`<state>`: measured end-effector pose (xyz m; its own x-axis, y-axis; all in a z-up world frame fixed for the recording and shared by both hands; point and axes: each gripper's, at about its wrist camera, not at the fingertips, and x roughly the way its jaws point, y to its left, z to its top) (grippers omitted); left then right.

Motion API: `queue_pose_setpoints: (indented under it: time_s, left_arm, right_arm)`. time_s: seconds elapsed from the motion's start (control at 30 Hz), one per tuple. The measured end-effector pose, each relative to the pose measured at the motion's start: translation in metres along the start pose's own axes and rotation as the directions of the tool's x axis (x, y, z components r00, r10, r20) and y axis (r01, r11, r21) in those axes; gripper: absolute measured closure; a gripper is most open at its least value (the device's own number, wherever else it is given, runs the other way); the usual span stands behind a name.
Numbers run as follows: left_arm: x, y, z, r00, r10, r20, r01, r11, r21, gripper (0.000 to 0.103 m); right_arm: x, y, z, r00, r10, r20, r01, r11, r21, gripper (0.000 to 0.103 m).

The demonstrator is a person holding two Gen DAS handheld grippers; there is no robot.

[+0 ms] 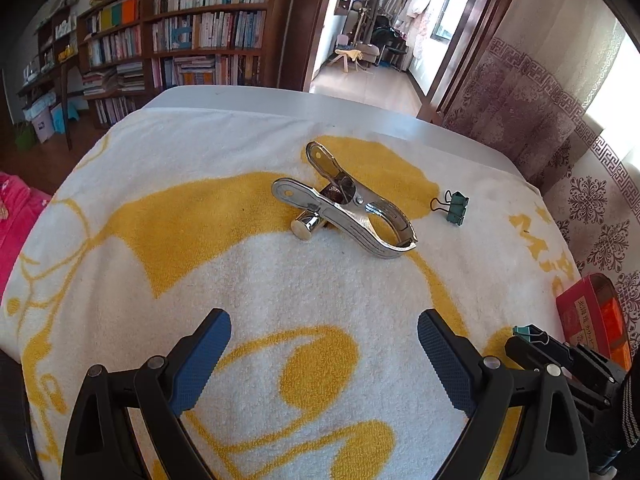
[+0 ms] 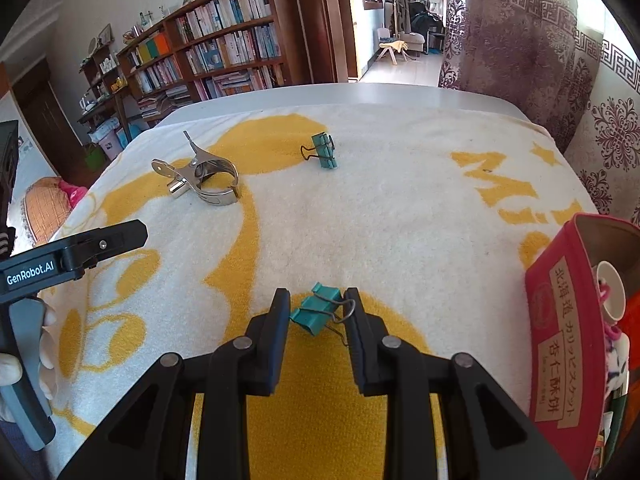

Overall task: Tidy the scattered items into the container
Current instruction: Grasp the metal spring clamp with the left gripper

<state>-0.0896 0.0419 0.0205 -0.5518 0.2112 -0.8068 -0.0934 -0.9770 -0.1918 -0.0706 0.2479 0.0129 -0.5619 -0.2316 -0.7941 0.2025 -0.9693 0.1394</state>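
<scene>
My right gripper (image 2: 318,312) is shut on a green binder clip (image 2: 316,308), held just above the towel; the same clip (image 1: 528,332) shows at the gripper's tip in the left wrist view. A second green binder clip (image 2: 324,151) (image 1: 456,207) lies on the towel farther off. A large metal spring clamp (image 1: 344,204) (image 2: 200,178) rests near the middle with a small shiny cylinder (image 1: 306,227) against it. My left gripper (image 1: 324,344) is open over bare towel, short of the clamp. The red box (image 2: 560,320) (image 1: 588,312) stands at the right, open-topped.
A white and yellow towel (image 1: 240,280) covers the table (image 1: 280,98). Inside the red box are a white cup and other small items (image 2: 612,292). Bookshelves, a doorway and patterned curtains lie beyond the table's far edge.
</scene>
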Motion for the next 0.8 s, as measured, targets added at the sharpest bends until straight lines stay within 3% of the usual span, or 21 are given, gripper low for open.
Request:
queue_pose_setpoints:
  time_s: [0.2, 0.37, 0.7, 0.77, 0.8]
  left_arm:
    - [0.014, -0.012, 0.039, 0.998, 0.059, 0.030, -0.061, 0.996, 0.067, 0.007]
    - [0.027, -0.019, 0.058, 0.991, 0.119, 0.062, -0.128, 0.977, 0.173, 0.007]
    - [0.069, -0.025, 0.061, 0.988, 0.155, 0.020, -0.154, 0.952, 0.263, 0.007]
    - [0.071, -0.026, 0.060, 0.988, 0.154, 0.022, -0.154, 0.953, 0.261, 0.026]
    - [0.072, -0.024, 0.060, 0.989, 0.149, 0.019, -0.149, 0.956, 0.252, 0.026]
  right_arm:
    - [-0.001, -0.012, 0.002, 1.000, 0.020, -0.002, -0.020, 0.999, 0.038, 0.073]
    - [-0.002, -0.026, 0.003, 0.999, 0.042, -0.005, -0.041, 0.995, 0.094, 0.073]
    - [0.008, -0.029, 0.001, 0.999, 0.029, -0.030, -0.025, 0.994, 0.105, 0.073]
    - [0.008, -0.031, 0.001, 0.999, 0.026, -0.027, -0.023, 0.994, 0.107, 0.073]
    - [0.009, -0.031, 0.001, 0.999, 0.024, -0.026, -0.021, 0.994, 0.108, 0.073]
